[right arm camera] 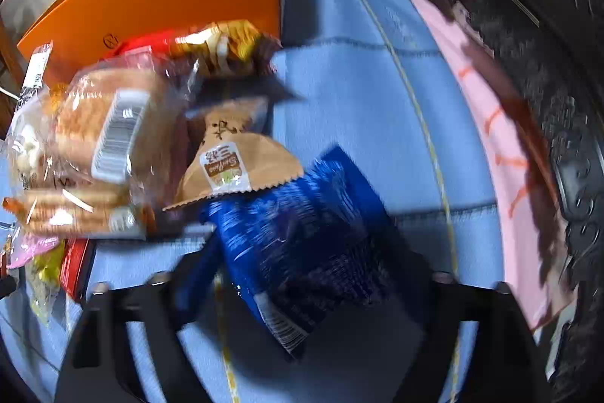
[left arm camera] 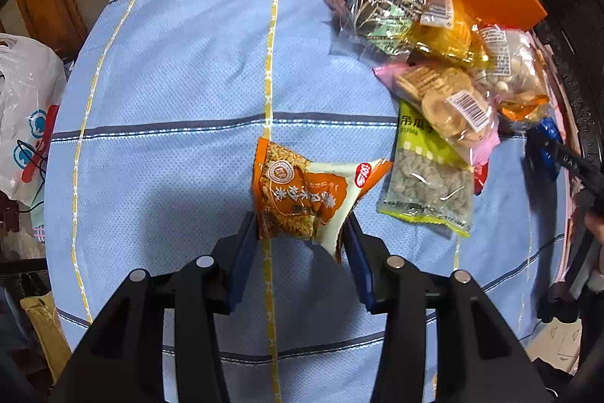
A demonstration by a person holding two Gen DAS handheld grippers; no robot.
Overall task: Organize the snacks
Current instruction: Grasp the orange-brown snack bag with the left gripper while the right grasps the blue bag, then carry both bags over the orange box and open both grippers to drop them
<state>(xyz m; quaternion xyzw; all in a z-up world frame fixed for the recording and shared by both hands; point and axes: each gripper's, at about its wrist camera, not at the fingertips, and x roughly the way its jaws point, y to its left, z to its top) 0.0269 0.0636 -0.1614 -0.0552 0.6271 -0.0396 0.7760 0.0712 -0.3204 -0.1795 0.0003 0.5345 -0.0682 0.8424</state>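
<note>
The left gripper [left arm camera: 302, 233] pinched the orange packet [left arm camera: 302, 191] at frame centre while the right gripper [right arm camera: 302, 274], its grip unclear through blur, straddled the blue packet [right arm camera: 302, 237], which probably needed clamping next.

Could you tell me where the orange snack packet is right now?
In the left wrist view, the orange snack packet sits between the left tool's pads, left of the green seed bag.

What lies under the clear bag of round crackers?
Under the cracker bag lie a pink wrapper and the top of the green seed packet. Anything deeper is covered.
</note>
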